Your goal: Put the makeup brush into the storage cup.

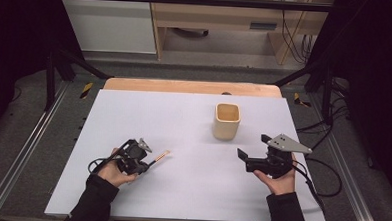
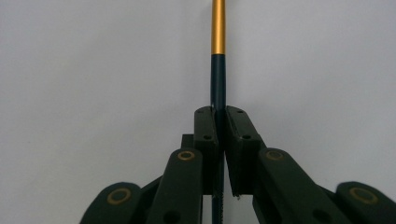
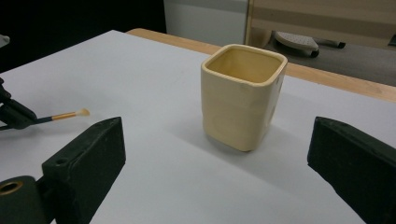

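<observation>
- One cream cup (image 1: 227,121) stands upright on the tabletop (image 1: 183,120).
- My left tongs (image 2: 219,128) clamp a thin brush (image 2: 218,70).
- My right tongs (image 3: 217,158) gape wide, holding nothing.

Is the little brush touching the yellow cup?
Apart. In the right gripper view the brush tip ends well left of the cup, bare white table between them; the high view shows the same gap.

— How many things sit on the counter (image 1: 190,185)?
— One brush (image 1: 160,157), dark-handled with a gold band, and one cream cup (image 1: 227,121), square-mouthed.
— And grippers?
— Two: a left gripper (image 1: 143,153) and a right gripper (image 1: 252,148), one in each hand.
— Hands?
— Two as well, both in dark sleeves.
</observation>
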`<state>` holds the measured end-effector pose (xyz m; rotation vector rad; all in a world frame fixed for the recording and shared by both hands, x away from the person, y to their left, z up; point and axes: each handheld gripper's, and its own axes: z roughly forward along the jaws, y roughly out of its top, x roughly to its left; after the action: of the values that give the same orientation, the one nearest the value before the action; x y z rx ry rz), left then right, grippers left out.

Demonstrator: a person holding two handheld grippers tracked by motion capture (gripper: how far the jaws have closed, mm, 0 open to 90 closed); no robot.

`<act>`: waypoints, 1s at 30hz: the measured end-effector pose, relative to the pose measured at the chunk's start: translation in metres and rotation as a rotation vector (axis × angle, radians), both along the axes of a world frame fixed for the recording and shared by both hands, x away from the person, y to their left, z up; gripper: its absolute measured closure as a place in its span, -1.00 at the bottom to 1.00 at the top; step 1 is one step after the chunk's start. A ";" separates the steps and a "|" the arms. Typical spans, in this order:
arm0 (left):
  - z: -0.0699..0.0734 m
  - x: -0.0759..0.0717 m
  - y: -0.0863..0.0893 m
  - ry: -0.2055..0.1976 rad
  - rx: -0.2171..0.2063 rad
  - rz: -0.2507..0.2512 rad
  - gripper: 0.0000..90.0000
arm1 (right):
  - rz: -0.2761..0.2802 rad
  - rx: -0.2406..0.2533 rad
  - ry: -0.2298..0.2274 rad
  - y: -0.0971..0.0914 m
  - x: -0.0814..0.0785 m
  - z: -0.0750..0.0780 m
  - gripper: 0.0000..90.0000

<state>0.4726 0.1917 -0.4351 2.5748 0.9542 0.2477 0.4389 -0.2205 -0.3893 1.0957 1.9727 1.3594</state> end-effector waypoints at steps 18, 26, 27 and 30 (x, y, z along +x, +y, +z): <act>0.015 -0.013 0.002 -0.147 -0.132 0.037 0.84 | 0.012 0.024 0.022 0.004 0.002 -0.003 -0.90; 0.019 -0.018 0.004 -0.232 -0.204 0.080 0.84 | 0.017 0.055 0.043 0.005 0.003 -0.003 -0.88; 0.019 -0.019 0.005 -0.243 -0.213 0.087 0.84 | 0.017 0.058 0.044 0.006 0.003 -0.003 -0.88; 0.020 -0.020 0.006 -0.260 -0.236 0.099 0.84 | 0.019 0.069 0.047 0.007 0.004 -0.005 -0.88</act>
<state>0.4523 0.1979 -0.4147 2.2198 0.9517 0.4559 0.4427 -0.2134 -0.3939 1.1532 1.9876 1.4328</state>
